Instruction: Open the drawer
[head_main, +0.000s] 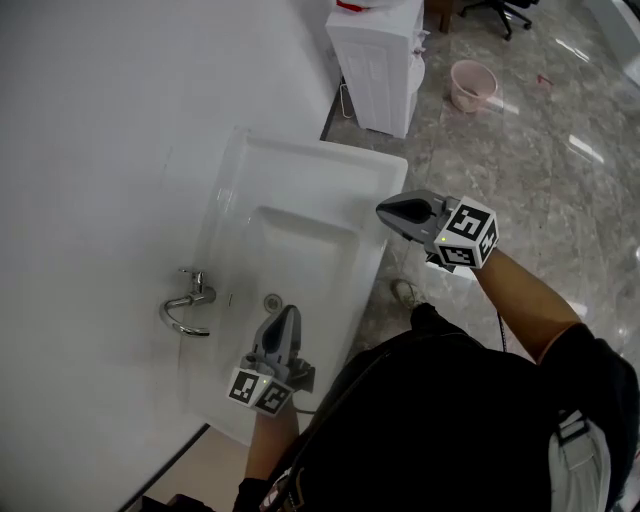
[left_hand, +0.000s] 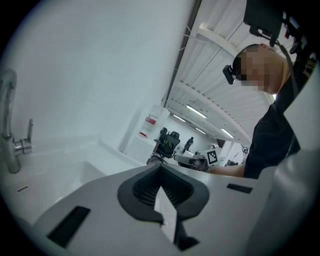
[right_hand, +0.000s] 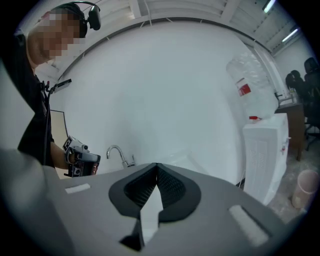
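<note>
Left gripper (head_main: 289, 315) hung over the white washbasin (head_main: 300, 165), beside the drain (head_main: 272, 301), pointing toward the wall. Its jaws were closed tip to tip, with nothing between them. Right gripper (head_main: 388, 209) was just beside the basin's outer edge, over the stone-pattern floor (head_main: 560, 200) — jaws likewise closed and empty. Chrome tap (head_main: 185, 305) stood at the wall side. Drawer: not visible in any of the three views.

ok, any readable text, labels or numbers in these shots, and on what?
No readable words anywhere.
Red label on the water bottle: too small and blurred to read.
Cubes on the left gripper and right gripper: square marker patterns only, no letters.
</note>
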